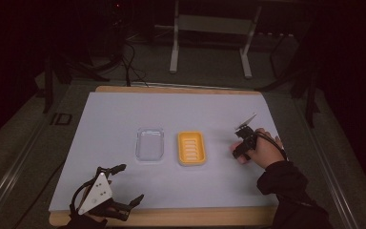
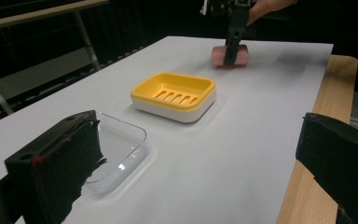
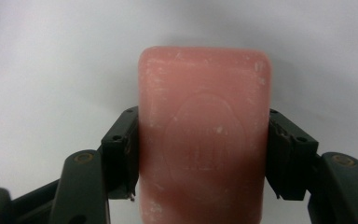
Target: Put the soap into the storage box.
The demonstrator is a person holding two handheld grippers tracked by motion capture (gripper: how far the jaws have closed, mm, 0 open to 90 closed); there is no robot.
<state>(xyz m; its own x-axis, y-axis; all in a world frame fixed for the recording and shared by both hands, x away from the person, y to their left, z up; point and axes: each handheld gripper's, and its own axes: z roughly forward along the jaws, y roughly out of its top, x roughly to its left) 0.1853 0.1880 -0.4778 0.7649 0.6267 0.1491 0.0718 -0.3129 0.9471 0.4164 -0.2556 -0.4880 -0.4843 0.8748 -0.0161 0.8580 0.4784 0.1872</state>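
Right gripper view: pink, scuffed soap bar point(image 3: 204, 140) with embossed oval emblem.

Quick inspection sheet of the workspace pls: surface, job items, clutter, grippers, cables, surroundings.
Surface: white sheet over a wooden board; no spills seen.
Job's things: yellow soap dish mid-sheet, clear tray beside it on its left, apart; pink soap bar to the dish's right, between the right gripper's jaws.
Clutter: nothing seen.
Grippers: left gripper open, near the sheet's front left edge, holding nothing; right gripper shut on the soap bar, low over the sheet.
Cables: a black one loops from the right gripper over the hand; more on the floor beyond the table.
Surroundings: dark room; a grey metal stand behind the table.
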